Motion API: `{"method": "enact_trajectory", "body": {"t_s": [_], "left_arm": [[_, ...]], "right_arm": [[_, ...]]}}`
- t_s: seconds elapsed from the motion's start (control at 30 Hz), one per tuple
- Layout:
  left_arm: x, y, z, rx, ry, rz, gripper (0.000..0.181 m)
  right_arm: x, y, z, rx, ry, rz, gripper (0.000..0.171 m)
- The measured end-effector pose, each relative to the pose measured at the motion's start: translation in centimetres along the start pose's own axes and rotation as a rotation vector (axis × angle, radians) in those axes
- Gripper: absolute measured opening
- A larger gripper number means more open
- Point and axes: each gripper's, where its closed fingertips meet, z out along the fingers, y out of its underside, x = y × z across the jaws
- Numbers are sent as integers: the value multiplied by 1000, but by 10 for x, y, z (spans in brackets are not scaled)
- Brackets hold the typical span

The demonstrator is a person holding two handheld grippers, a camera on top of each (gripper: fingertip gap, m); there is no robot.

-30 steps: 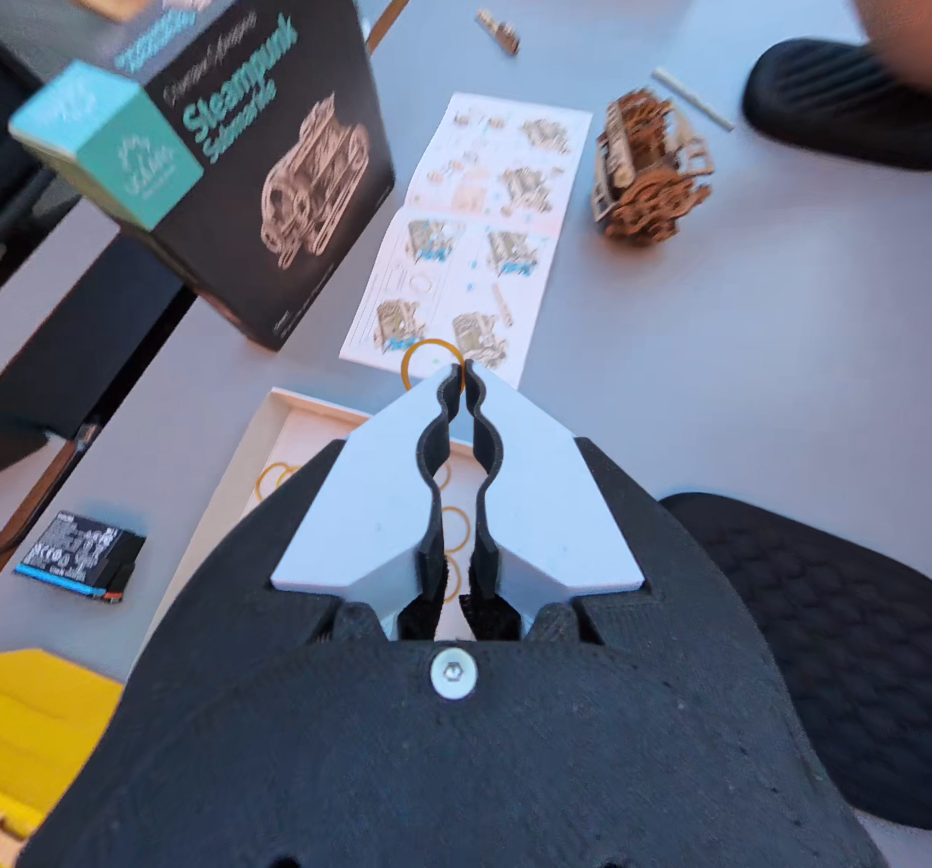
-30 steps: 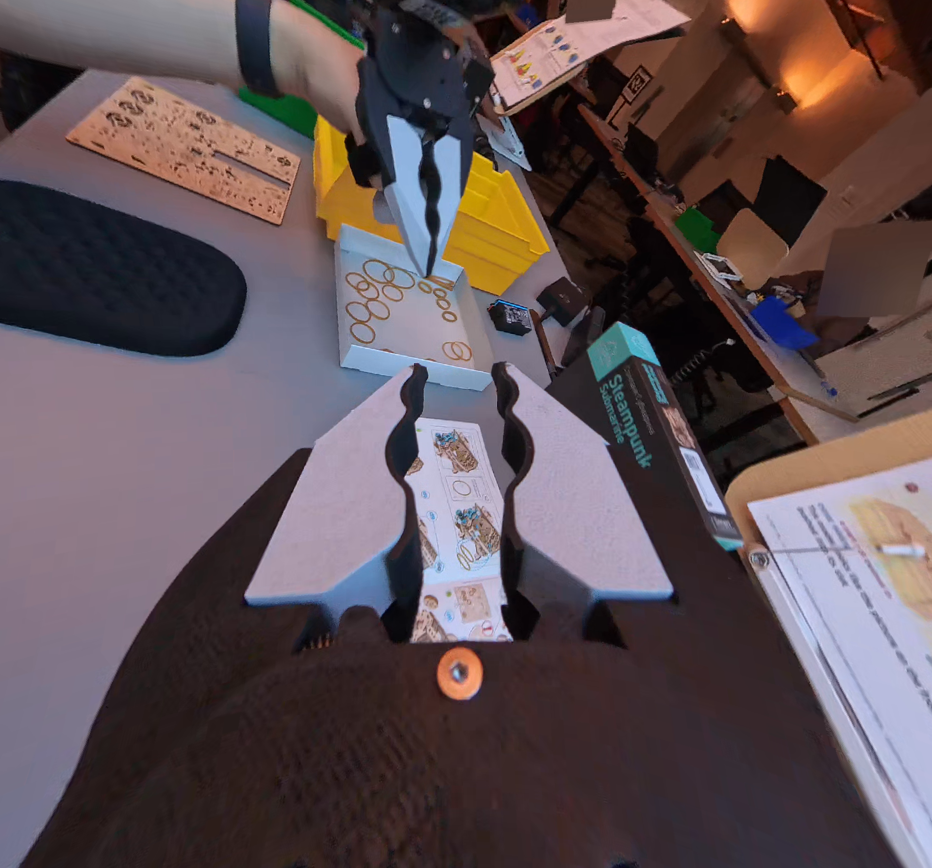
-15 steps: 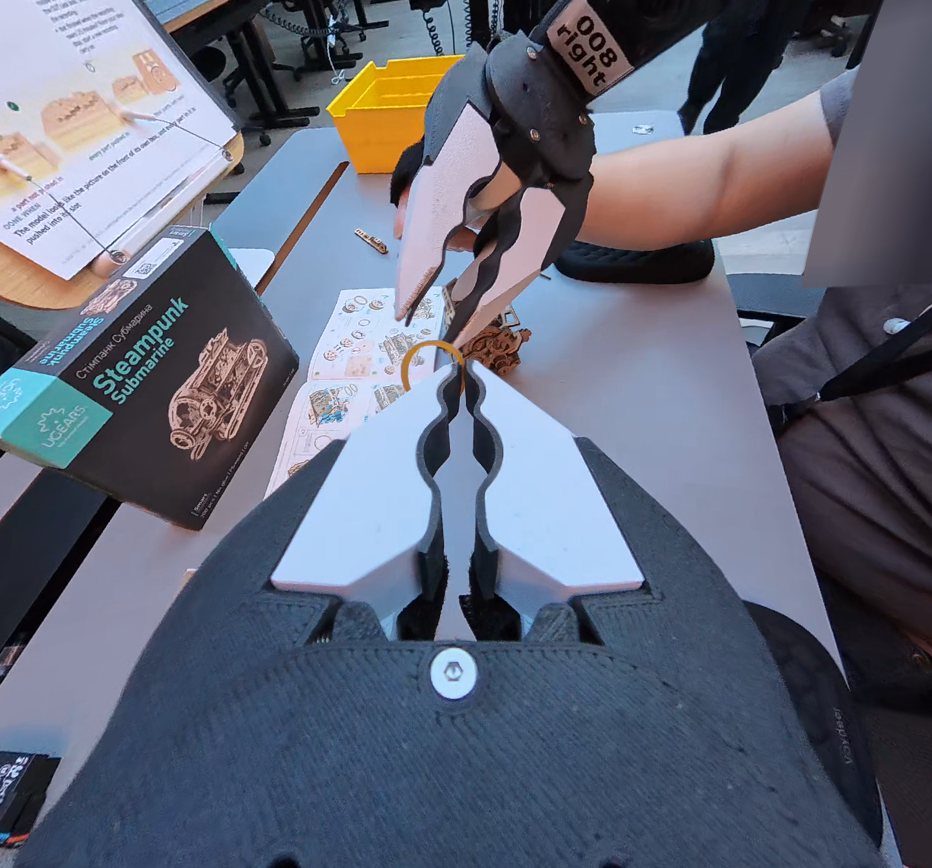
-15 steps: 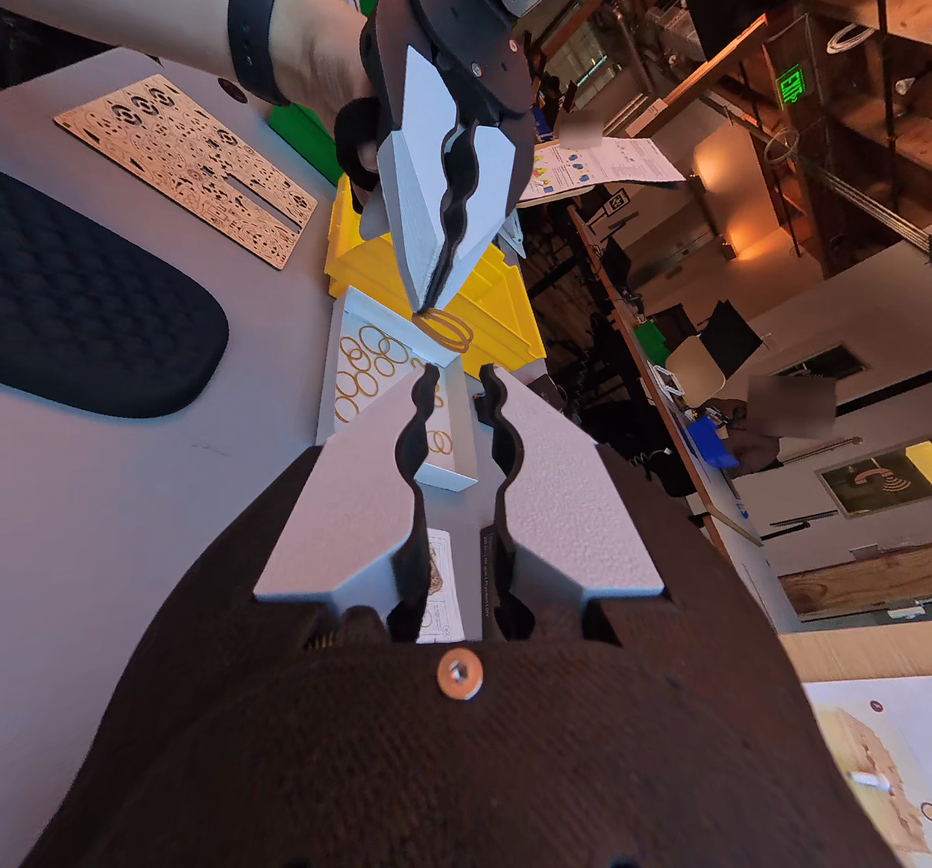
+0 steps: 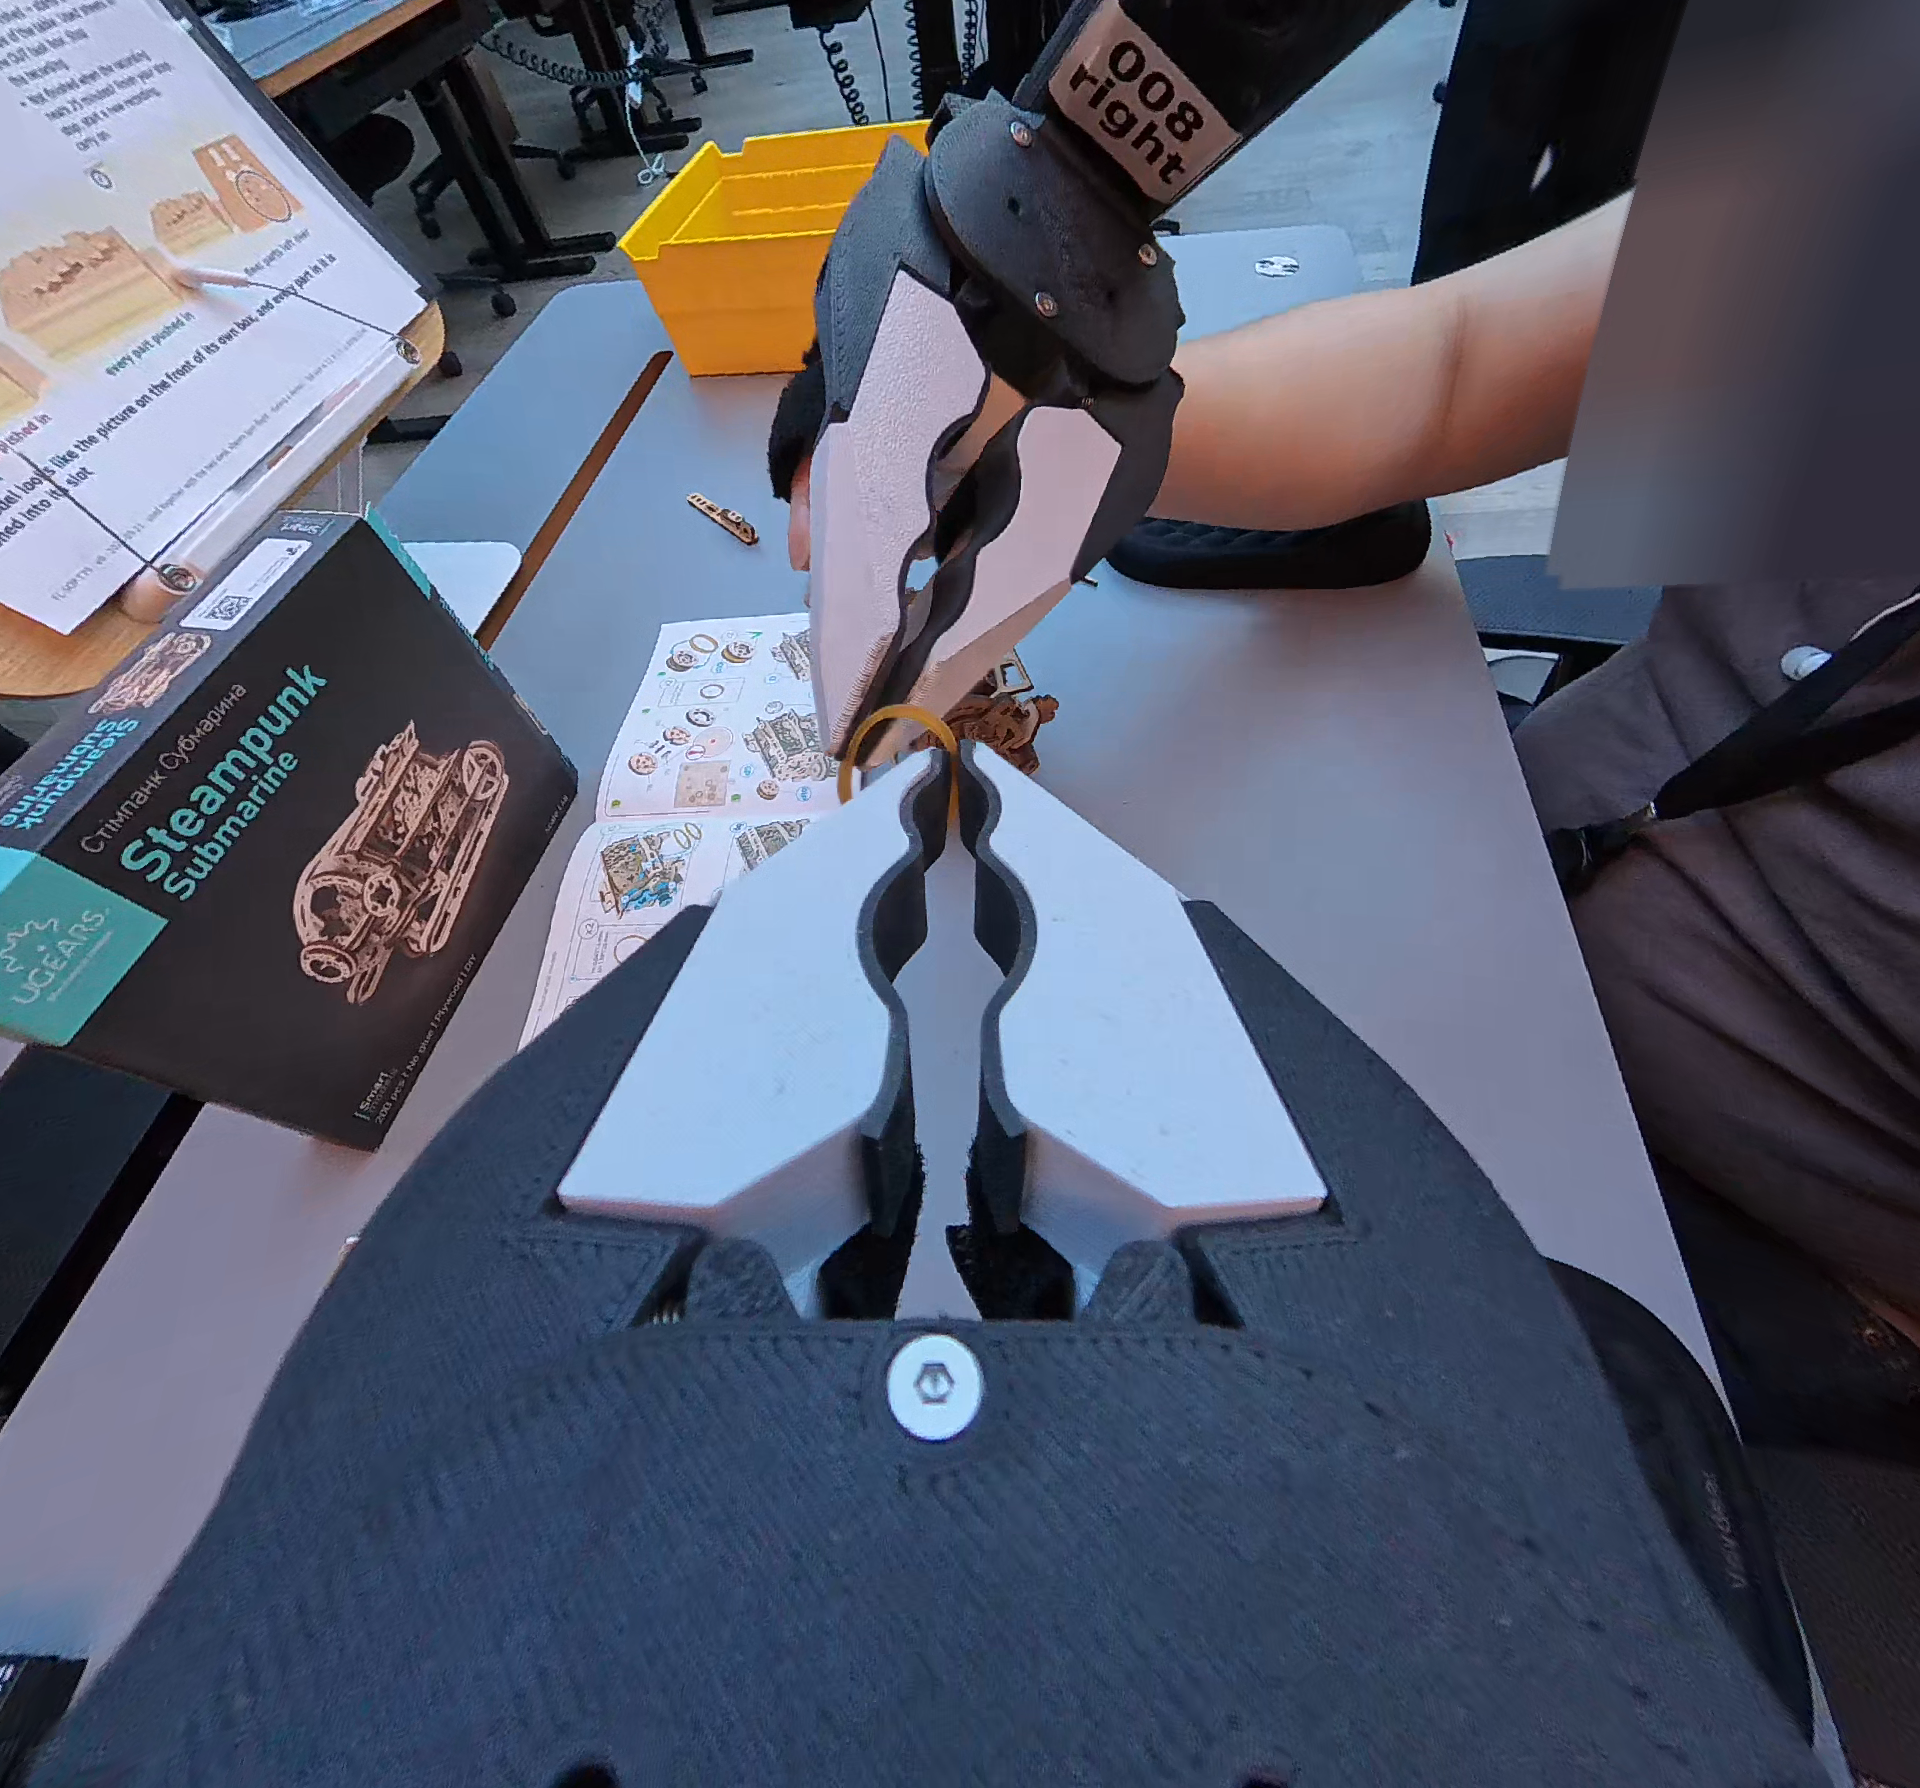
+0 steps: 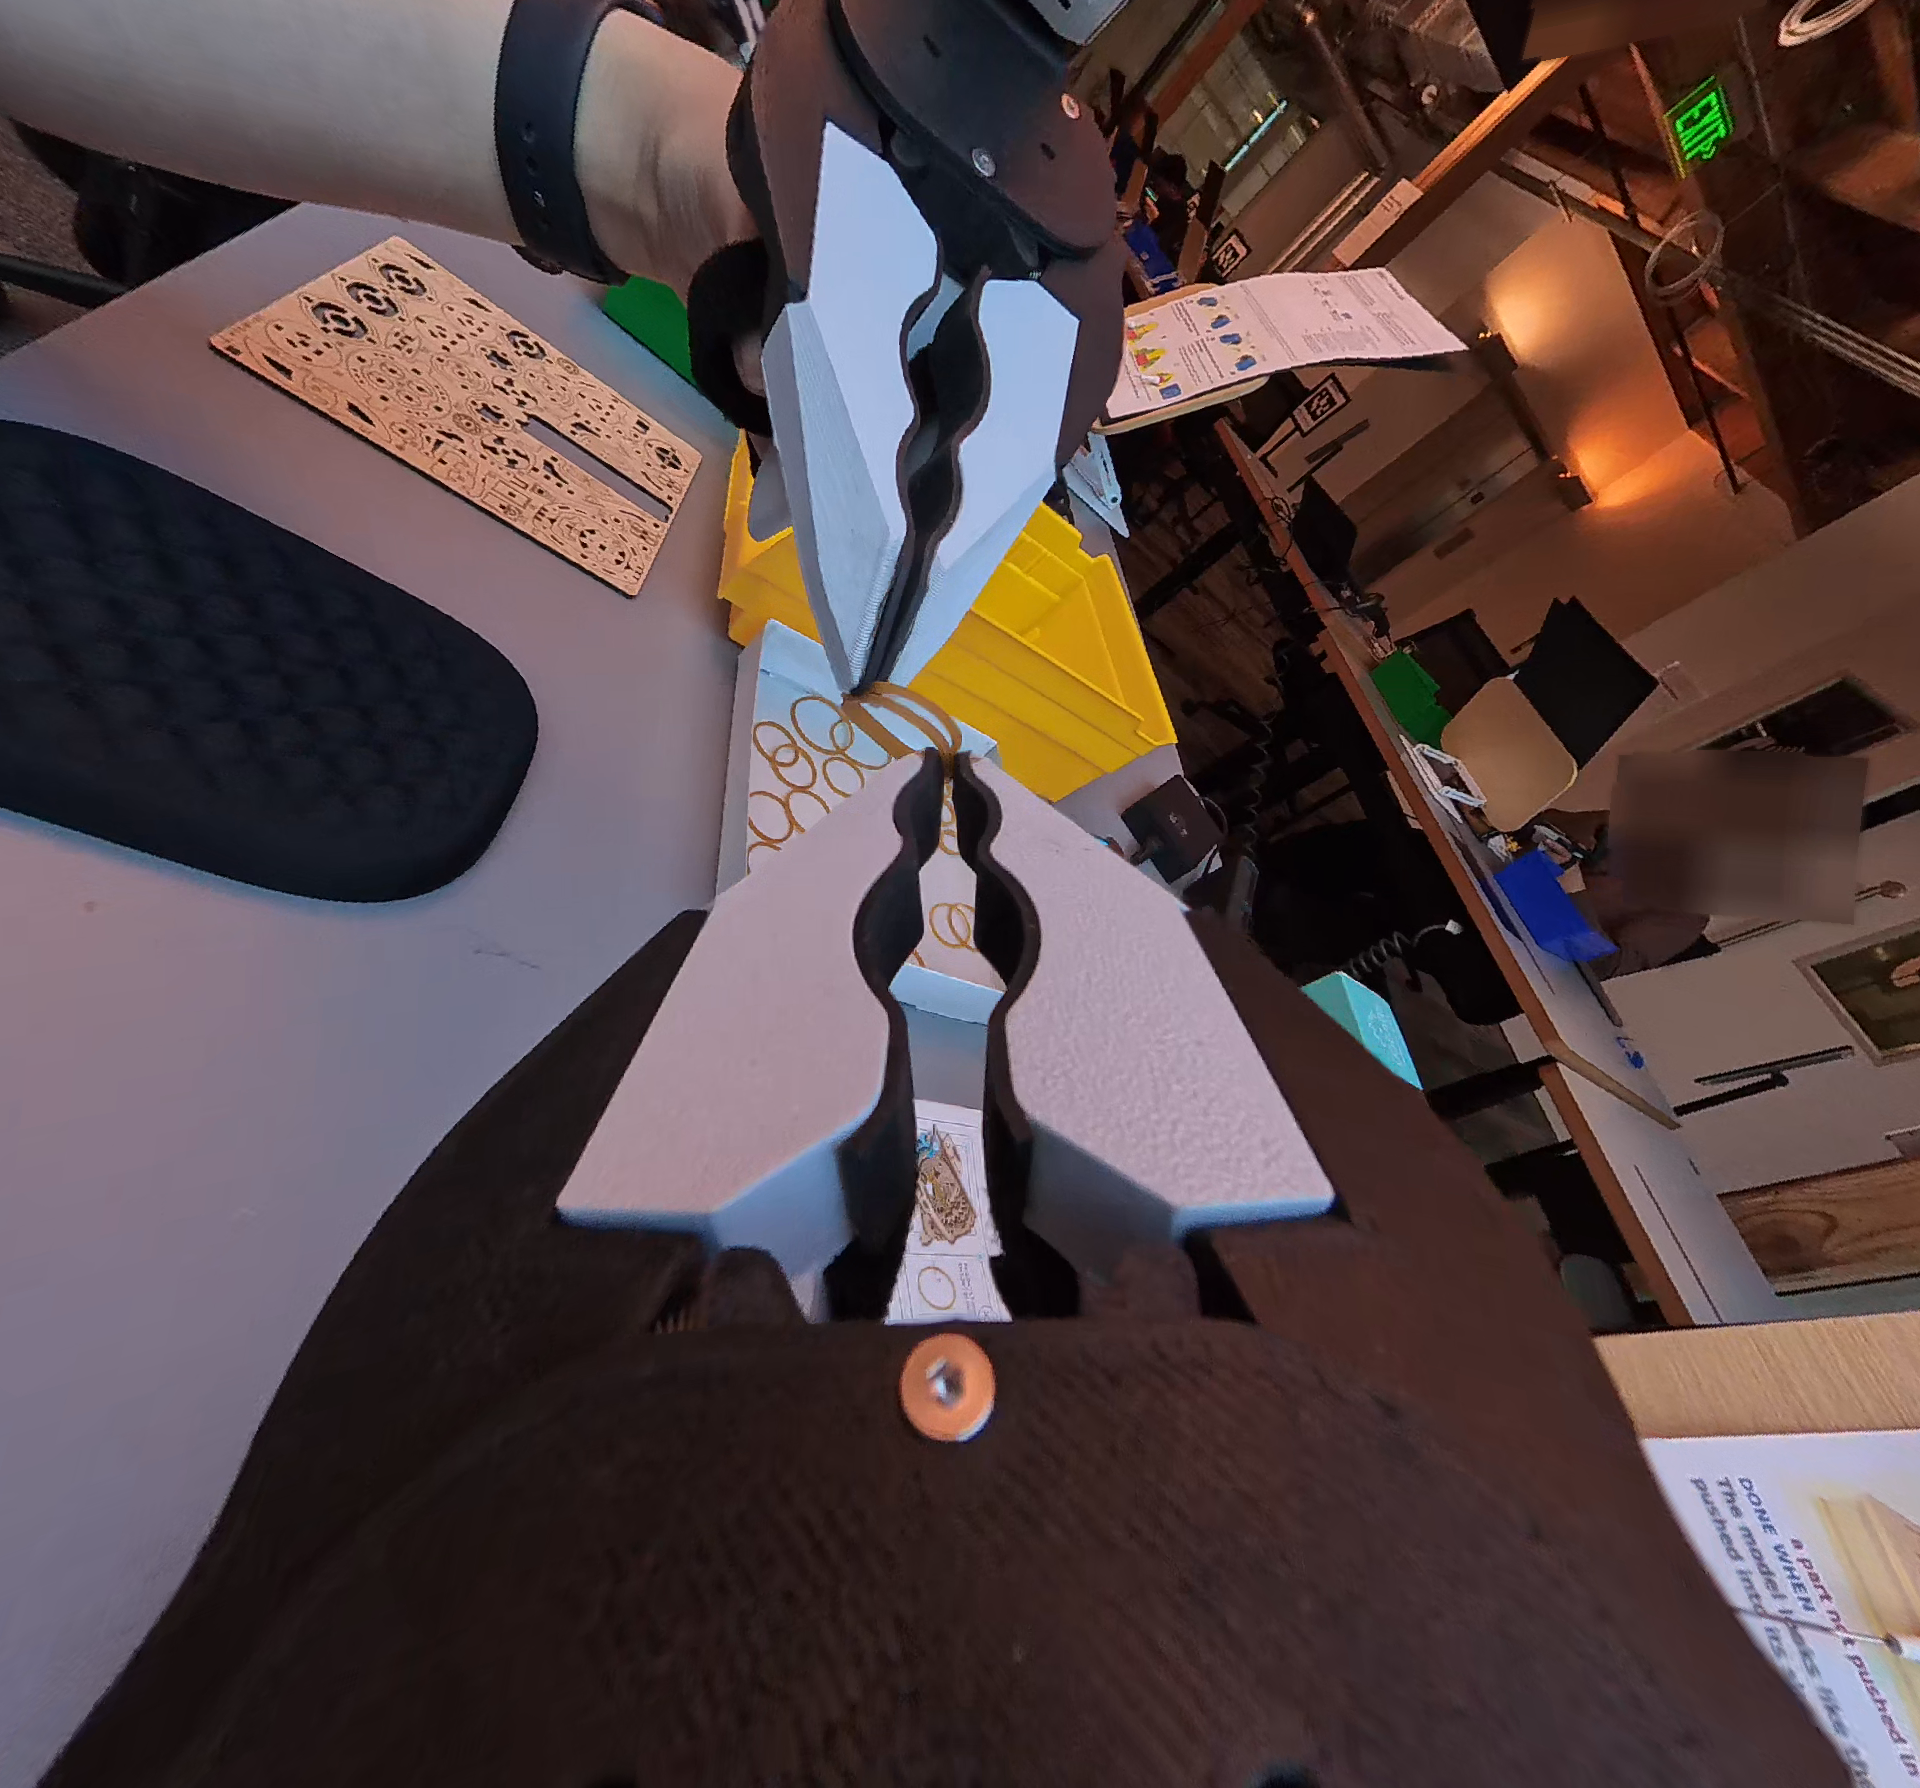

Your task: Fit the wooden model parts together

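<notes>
A yellow rubber band hangs in the air between the two gripper tips. My left gripper is shut on one side of it. My right gripper comes down from above and meets it tip to tip; in the right wrist view its tips are pinched on the band opposite the left gripper. The wooden model sits on the table just behind the tips, mostly hidden. An instruction sheet lies beside it.
A dark model box stands at the left, a yellow bin at the back. A white tray holds several rubber bands. A wooden parts sheet, black pads and stacked yellow bins lie around. A small wooden piece lies loose. Left and right tips are no more than a few centimetres apart.
The left gripper lifted the band from the tray and turned toward the right gripper. The right gripper's jaws went from open to pinched on the band's other side.
</notes>
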Motion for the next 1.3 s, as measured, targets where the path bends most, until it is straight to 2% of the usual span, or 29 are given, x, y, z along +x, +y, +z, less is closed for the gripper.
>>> {"method": "enact_trajectory", "body": {"t_s": [0.33, 0.43, 0.53, 0.67, 0.73, 0.87, 1.03, 1.1, 1.13, 1.2, 1.3], "left_arm": [[-4, 0, 0, 63, -48, -26, 0], [-5, 12, 2, 33, -74, -46, 0], [-4, 52, 19, -142, -104, -35, 0], [2, 131, 44, -540, -146, 73, 0], [8, 161, 49, -686, -127, 111, 0], [12, 188, 54, -787, -110, 115, 0], [15, 194, 63, -779, -100, 77, 2], [9, 190, 62, -763, -154, 59, 28], [5, 185, 61, -744, -183, 36, 34], [5, 159, 65, -608, -215, -24, 44], [9, 99, 83, -305, -236, -115, 33]], "right_arm": [[-4, 15, -7, -55, 22, 18, 0], [-8, 23, -14, -94, 18, 24, 0], [-13, 38, -33, -185, -2, 30, 0], [-12, 56, -74, -279, 5, 85, 0], [-10, 63, -96, -310, 23, 124, 0], [-9, 82, -140, -382, 68, 195, 0], [-22, 112, -170, -458, 87, 285, 0], [-27, 121, -176, -481, 102, 318, 0], [-29, 123, -178, -482, 110, 339, 0], [-32, 122, -181, -459, 118, 385, 0], [-26, 121, -182, -417, 153, 425, 0]]}}
